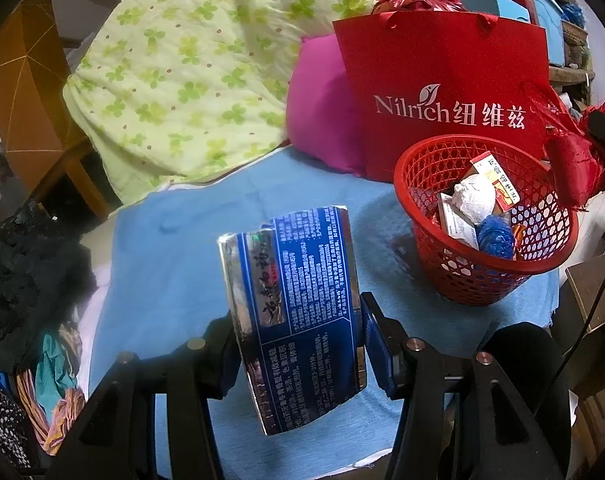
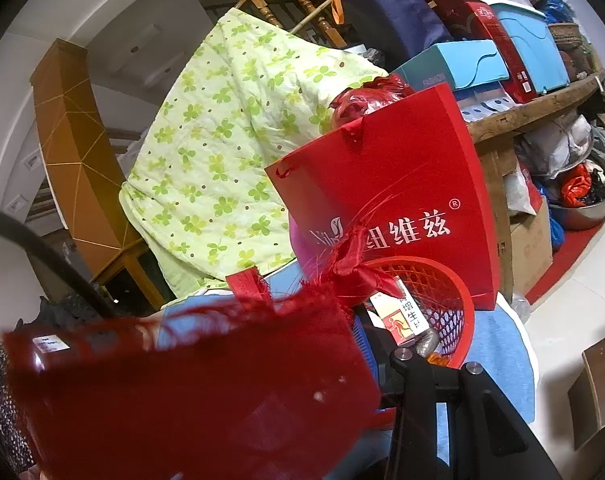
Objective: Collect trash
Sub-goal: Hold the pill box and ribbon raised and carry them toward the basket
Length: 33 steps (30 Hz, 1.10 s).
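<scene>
We hold a crumpled foil packet (image 1: pixel 298 316), glossy blue and silver with dense white print, upright between the pads of the left gripper (image 1: pixel 298 356), whose jaws are pinched against its two sides. It hangs over the blue towel-like cloth (image 1: pixel 174 248), to the left of the red basket (image 1: pixel 482 272) and nearer to us than it.

The basket is round plastic with a honeycomb mesh wall and a smooth rim. Inside it lie a white paper wad (image 1: pixel 474 196), a small red-and-white carton (image 1: pixel 498 184) and a blue mesh ball (image 1: pixel 496 234).

Behind the basket stands a stiff red paper bag (image 1: pixel 450 92) with white lettering; a magenta cushion (image 1: pixel 318 120) and a quilted green clover-print blanket (image 1: pixel 190 68) lie left of it.

In the right wrist view a sheer red fabric pouch (image 2: pixel 206 384) with frayed edges and a knotted ribbon (image 2: pixel 350 268) fills the right gripper (image 2: pixel 366 360). Only one finger (image 2: pixel 372 354) shows beside the cloth, just in front of the basket rim, and the pouch appears clamped.
</scene>
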Each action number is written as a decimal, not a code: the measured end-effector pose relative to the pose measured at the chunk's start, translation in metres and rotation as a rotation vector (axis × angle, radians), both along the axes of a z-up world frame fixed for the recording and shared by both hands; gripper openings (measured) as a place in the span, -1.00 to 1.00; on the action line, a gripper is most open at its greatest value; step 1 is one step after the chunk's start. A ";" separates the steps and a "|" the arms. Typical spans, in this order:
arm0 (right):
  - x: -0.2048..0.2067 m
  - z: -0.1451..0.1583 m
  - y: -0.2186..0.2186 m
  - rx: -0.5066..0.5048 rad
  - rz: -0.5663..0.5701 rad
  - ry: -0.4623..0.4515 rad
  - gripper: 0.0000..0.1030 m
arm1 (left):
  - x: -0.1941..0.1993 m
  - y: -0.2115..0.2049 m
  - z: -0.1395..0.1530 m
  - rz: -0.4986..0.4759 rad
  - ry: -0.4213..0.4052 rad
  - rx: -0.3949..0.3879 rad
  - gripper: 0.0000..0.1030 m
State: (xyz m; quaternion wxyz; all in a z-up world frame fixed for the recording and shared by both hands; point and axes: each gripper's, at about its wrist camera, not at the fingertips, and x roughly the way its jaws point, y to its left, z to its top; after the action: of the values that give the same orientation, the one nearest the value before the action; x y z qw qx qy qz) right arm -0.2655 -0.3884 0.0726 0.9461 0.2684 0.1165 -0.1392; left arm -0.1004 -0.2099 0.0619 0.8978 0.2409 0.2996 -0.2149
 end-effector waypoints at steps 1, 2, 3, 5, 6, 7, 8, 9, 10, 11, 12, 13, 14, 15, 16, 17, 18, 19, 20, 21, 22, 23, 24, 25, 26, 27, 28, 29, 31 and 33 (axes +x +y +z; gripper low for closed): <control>0.000 0.000 -0.001 0.001 -0.002 0.000 -0.15 | 0.000 -0.001 0.000 -0.002 -0.001 0.001 0.09; 0.000 0.000 -0.001 0.002 -0.003 0.000 -0.15 | 0.000 -0.001 0.000 -0.005 0.000 0.002 0.09; -0.001 0.000 -0.002 0.002 -0.006 0.000 -0.15 | 0.000 -0.001 0.000 -0.006 0.001 0.003 0.09; -0.002 -0.001 -0.004 0.009 -0.010 -0.001 -0.15 | 0.000 -0.003 0.000 -0.009 0.000 0.006 0.09; -0.002 -0.002 -0.005 0.012 -0.011 -0.001 -0.15 | -0.001 -0.004 -0.001 -0.010 0.000 0.008 0.09; -0.003 -0.002 -0.005 0.013 -0.013 0.000 -0.15 | -0.001 -0.005 -0.001 -0.012 0.001 0.008 0.09; -0.003 -0.002 -0.007 0.014 -0.017 0.001 -0.15 | -0.001 -0.005 -0.001 -0.014 0.003 0.008 0.09; -0.004 -0.002 -0.007 0.016 -0.020 0.001 -0.15 | -0.001 -0.006 -0.001 -0.017 0.007 0.008 0.09; -0.004 -0.003 -0.009 0.020 -0.022 -0.001 -0.15 | -0.001 -0.007 0.000 -0.019 0.007 0.009 0.09; -0.005 -0.003 -0.011 0.022 -0.025 -0.001 -0.14 | -0.001 -0.008 0.000 -0.022 0.006 0.010 0.09; -0.006 -0.003 -0.012 0.023 -0.029 -0.001 -0.15 | -0.001 -0.009 0.000 -0.024 0.005 0.011 0.09; -0.006 -0.004 -0.013 0.025 -0.033 -0.001 -0.15 | -0.001 -0.010 0.000 -0.028 0.006 0.012 0.09; -0.007 -0.004 -0.015 0.028 -0.036 -0.001 -0.15 | -0.002 -0.011 0.000 -0.031 0.006 0.013 0.09; -0.007 -0.004 -0.016 0.030 -0.039 -0.001 -0.14 | -0.002 -0.013 0.001 -0.034 0.005 0.015 0.09; -0.008 -0.005 -0.017 0.032 -0.043 -0.001 -0.14 | -0.002 -0.014 0.000 -0.038 0.004 0.016 0.09; -0.009 -0.005 -0.019 0.034 -0.047 0.000 -0.14 | -0.002 -0.016 0.001 -0.042 0.003 0.018 0.09; -0.010 -0.006 -0.021 0.038 -0.051 0.000 -0.14 | -0.002 -0.018 0.001 -0.046 0.003 0.019 0.09; -0.010 -0.006 -0.022 0.040 -0.054 0.000 -0.14 | -0.003 -0.019 0.001 -0.051 0.003 0.020 0.09; -0.011 -0.007 -0.023 0.043 -0.056 0.001 -0.14 | -0.004 -0.022 0.001 -0.056 0.002 0.022 0.09; -0.012 -0.007 -0.025 0.046 -0.060 0.000 -0.14 | -0.005 -0.024 0.001 -0.059 0.000 0.024 0.09; -0.012 -0.007 -0.026 0.047 -0.063 0.000 -0.14 | -0.006 -0.027 0.001 -0.064 -0.002 0.026 0.09; -0.013 -0.007 -0.027 0.048 -0.067 -0.001 -0.14 | -0.007 -0.029 0.002 -0.069 -0.003 0.027 0.09; -0.014 -0.007 -0.029 0.049 -0.073 -0.002 -0.14 | -0.007 -0.030 0.002 -0.074 -0.003 0.027 0.09; -0.015 -0.007 -0.031 0.050 -0.077 -0.002 -0.14 | -0.008 -0.032 0.002 -0.080 -0.004 0.029 0.09; -0.016 -0.007 -0.032 0.052 -0.081 -0.003 -0.14 | -0.009 -0.035 0.002 -0.085 -0.006 0.031 0.09; -0.018 -0.007 -0.033 0.054 -0.086 -0.005 -0.14 | -0.010 -0.037 0.003 -0.090 -0.008 0.032 0.09; -0.019 -0.007 -0.035 0.054 -0.091 -0.007 -0.14 | -0.010 -0.039 0.003 -0.093 -0.009 0.033 0.09; -0.021 -0.007 -0.036 0.053 -0.096 -0.007 -0.14 | -0.011 -0.041 0.003 -0.098 -0.010 0.033 0.09; -0.023 -0.007 -0.039 0.053 -0.106 -0.009 -0.14 | -0.012 -0.046 0.004 -0.108 -0.011 0.034 0.09; -0.026 -0.007 -0.042 0.057 -0.116 -0.013 -0.13 | -0.014 -0.051 0.005 -0.117 -0.014 0.035 0.09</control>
State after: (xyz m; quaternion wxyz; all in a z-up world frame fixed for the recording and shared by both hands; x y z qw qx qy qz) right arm -0.2914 -0.4305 0.0656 0.9291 0.3025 0.0986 -0.1886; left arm -0.1140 -0.2604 0.0671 0.8815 0.2751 0.2823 -0.2600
